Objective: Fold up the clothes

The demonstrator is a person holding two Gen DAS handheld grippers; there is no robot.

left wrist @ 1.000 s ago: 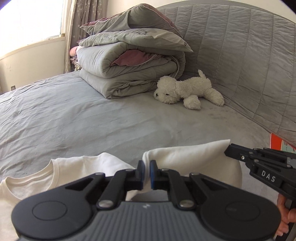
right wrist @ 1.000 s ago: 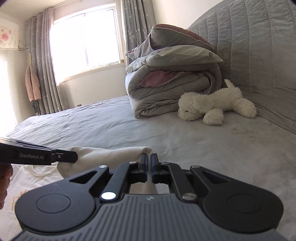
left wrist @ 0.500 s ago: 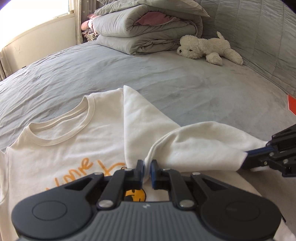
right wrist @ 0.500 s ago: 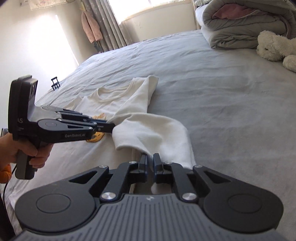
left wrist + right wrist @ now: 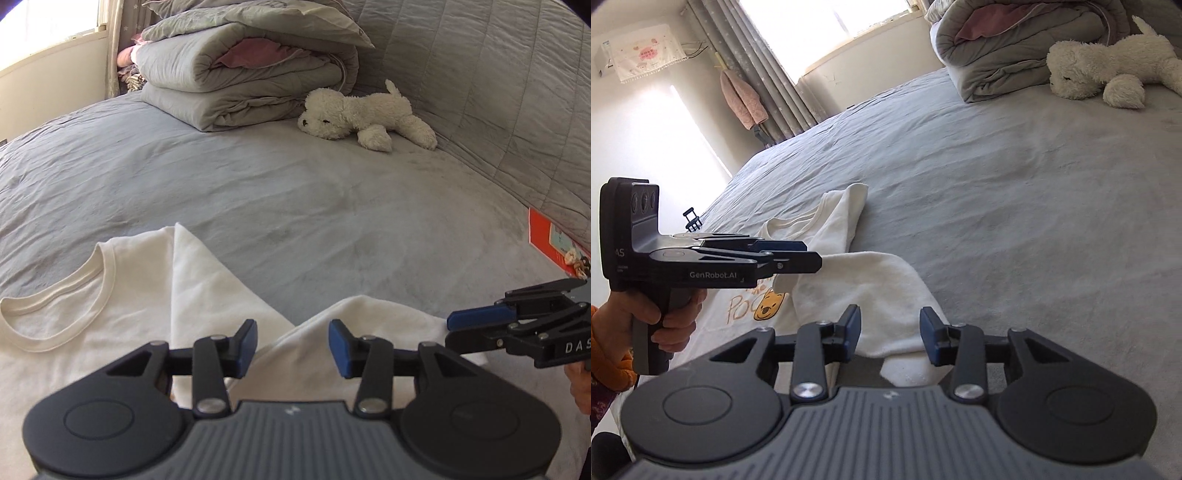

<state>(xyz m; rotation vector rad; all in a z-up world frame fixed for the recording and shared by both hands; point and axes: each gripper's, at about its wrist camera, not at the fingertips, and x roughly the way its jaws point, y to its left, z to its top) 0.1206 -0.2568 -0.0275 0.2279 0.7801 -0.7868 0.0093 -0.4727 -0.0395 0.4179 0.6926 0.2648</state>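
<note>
A cream T-shirt (image 5: pixel 110 350) with a round collar and an orange bear print (image 5: pixel 768 310) lies flat on the grey bed (image 5: pixel 295 206). Its right side is folded over into a soft flap (image 5: pixel 879 291) that rests on the shirt. My left gripper (image 5: pixel 292 347) hovers just over the flap's near edge; its jaws are opening and the blue pads stand clear of the cloth. My right gripper (image 5: pixel 890 338) is also opening, with the flap's corner lying loose between its pads. Each gripper shows in the other's view: the right gripper (image 5: pixel 452 328) and the left gripper (image 5: pixel 812 254).
A folded grey duvet stack (image 5: pixel 243 74) and a white plush dog (image 5: pixel 362 114) sit at the head of the bed by the quilted headboard (image 5: pixel 498 92). A red card (image 5: pixel 550 240) lies at the right edge. A hand (image 5: pixel 668 325) holds the left gripper's handle. Curtains (image 5: pixel 768 74) hang behind.
Both grippers, shut on the lifted shirt side a second ago, came down with it over the shirt. Their jaws have now parted and the flap lies released.
</note>
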